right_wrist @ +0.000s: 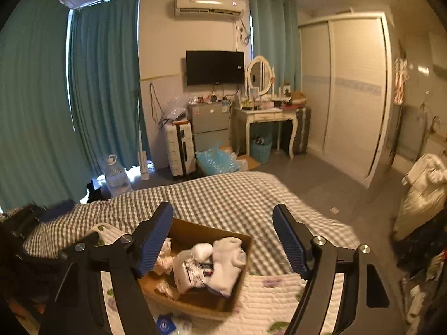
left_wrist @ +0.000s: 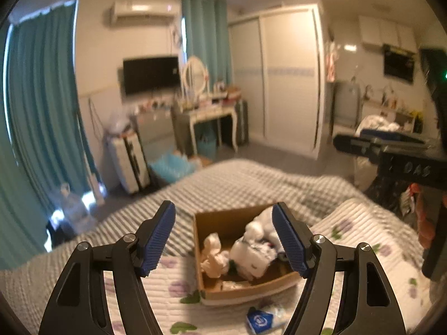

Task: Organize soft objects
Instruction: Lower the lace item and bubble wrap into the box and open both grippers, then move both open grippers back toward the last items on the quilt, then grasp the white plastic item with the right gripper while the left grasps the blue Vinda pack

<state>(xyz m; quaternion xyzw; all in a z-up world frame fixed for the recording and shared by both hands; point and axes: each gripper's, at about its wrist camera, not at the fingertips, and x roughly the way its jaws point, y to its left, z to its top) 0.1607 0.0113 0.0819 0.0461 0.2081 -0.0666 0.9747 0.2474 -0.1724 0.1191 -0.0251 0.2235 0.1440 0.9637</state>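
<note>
Bedroom bedding carries a shallow brown cardboard box [left_wrist: 215, 293], lower centre of both views, holding white socks [right_wrist: 226, 262]. Left gripper [left_wrist: 223, 237] and right gripper [right_wrist: 223, 240] both gape, empty.

Box [left_wrist: 223, 223] sits on bed [left_wrist: 251, 178], socks [left_wrist: 252, 247] and cloth [left_wrist: 213, 254] inside, cloth at socks' 9 o'clock. Packet [left_wrist: 259, 319] just at box's 6. Beyond bed: suitcase [right_wrist: 180, 146] 11 o'clock, dresser [right_wrist: 265, 117] 12, wardrobe [right_wrist: 343, 89] 1.
</note>
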